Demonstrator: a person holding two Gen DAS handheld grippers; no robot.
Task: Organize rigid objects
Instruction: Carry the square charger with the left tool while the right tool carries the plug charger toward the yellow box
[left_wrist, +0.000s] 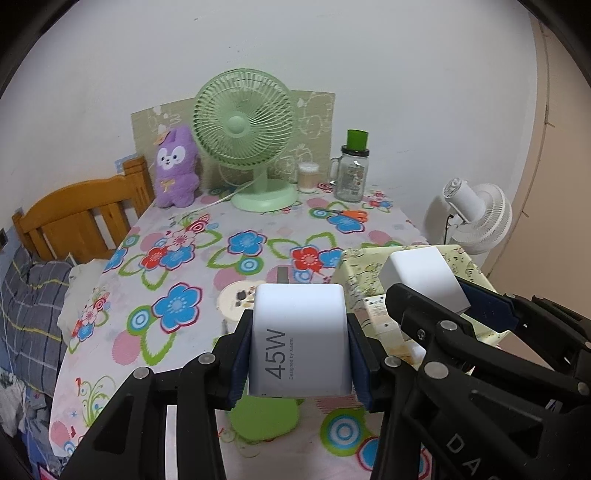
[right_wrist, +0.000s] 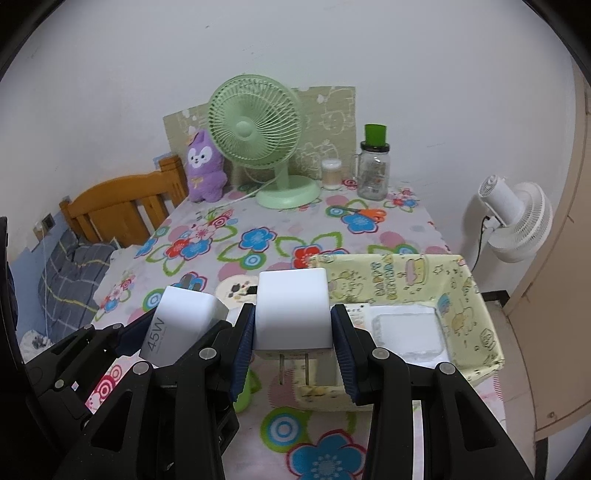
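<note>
My left gripper is shut on a white 45W charger, held above the floral table; it also shows in the right wrist view. My right gripper is shut on a plain white charger with its two prongs pointing down, over the near left edge of a yellow patterned fabric basket. That charger shows in the left wrist view over the basket. A white box-like item lies inside the basket.
On the floral tablecloth stand a green fan, a purple plush, a glass jar with a green lid, a small cup, orange scissors, a round cream item and a green item. A white fan stands at the right.
</note>
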